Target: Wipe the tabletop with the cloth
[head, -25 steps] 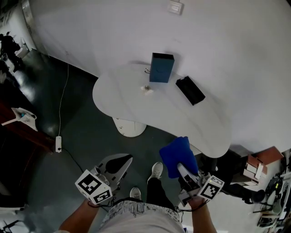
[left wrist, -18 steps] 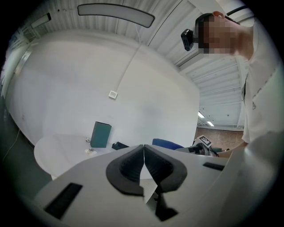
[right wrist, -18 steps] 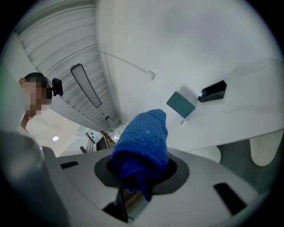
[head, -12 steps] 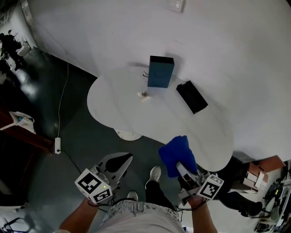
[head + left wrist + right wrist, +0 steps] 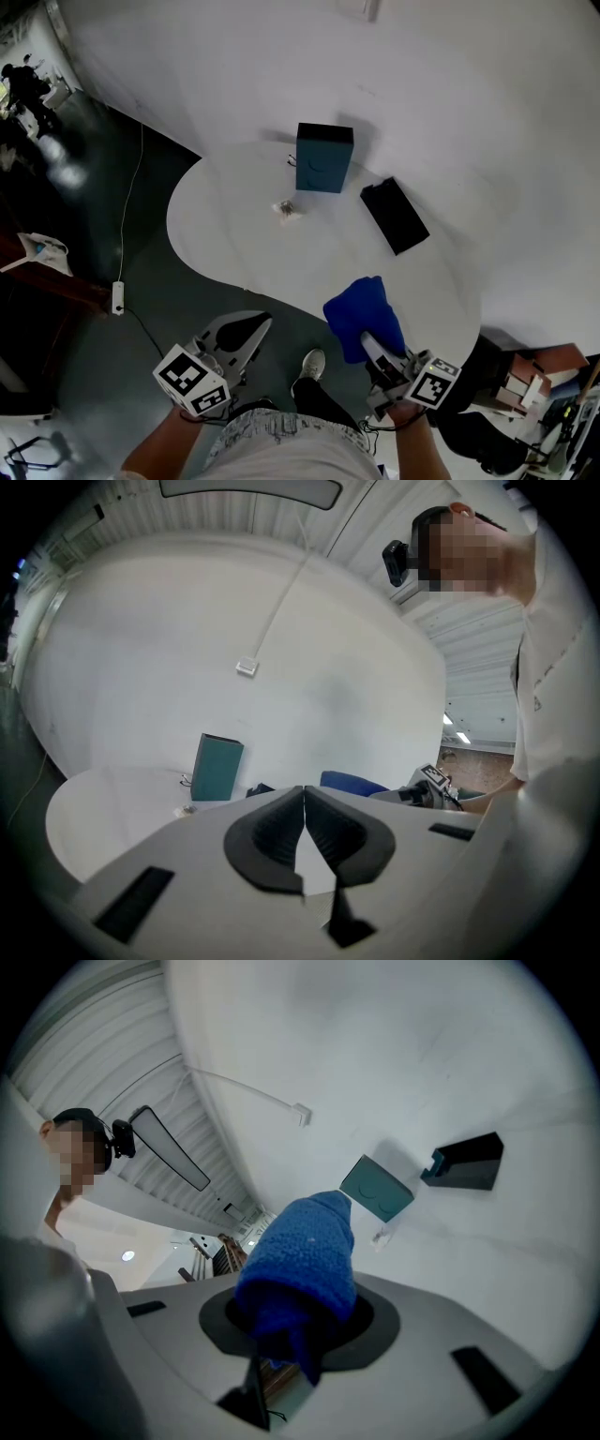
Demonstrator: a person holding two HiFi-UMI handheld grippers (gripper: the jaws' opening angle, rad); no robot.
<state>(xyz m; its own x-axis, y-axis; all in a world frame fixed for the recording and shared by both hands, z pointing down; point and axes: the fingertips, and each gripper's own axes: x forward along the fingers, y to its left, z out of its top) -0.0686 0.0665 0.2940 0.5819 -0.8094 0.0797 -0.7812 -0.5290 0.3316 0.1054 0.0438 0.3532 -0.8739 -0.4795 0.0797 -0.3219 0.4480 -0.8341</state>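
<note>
Your left forearm (image 5: 157, 452) comes up from the bottom edge and holds the left gripper (image 5: 246, 330) low over the dark floor (image 5: 150, 272), short of the near rim of the white worktop (image 5: 234, 234), its marker cube toward you and its nose angled up and to the right. In the left gripper view its jaws (image 5: 303, 803) are pressed together at the tips with nothing between them, and they look across the worktop (image 5: 103, 808) toward a teal box (image 5: 217, 767) standing upright in front of the white wall. To the right, your right forearm (image 5: 424, 456) holds the right gripper (image 5: 373, 349) just off the worktop's near right rim, pointing up and slightly left. Its jaws (image 5: 300, 1321) are clamped on the blue cloth (image 5: 302, 1251), which fills the gap between them and stands out past the tips as a thick, rounded, nubbly wad, with a thin tail hanging down at the jaw roots. From the head view the cloth (image 5: 364, 314) overlaps the worktop's near rim; you cannot tell whether it touches the surface. Further in on the worktop, a small crumpled scrap (image 5: 287, 208) lies just in front of the teal box (image 5: 323, 157), and a flat black box (image 5: 395, 217) lies slantwise to the right of both, apart from them and well beyond the cloth.
</note>
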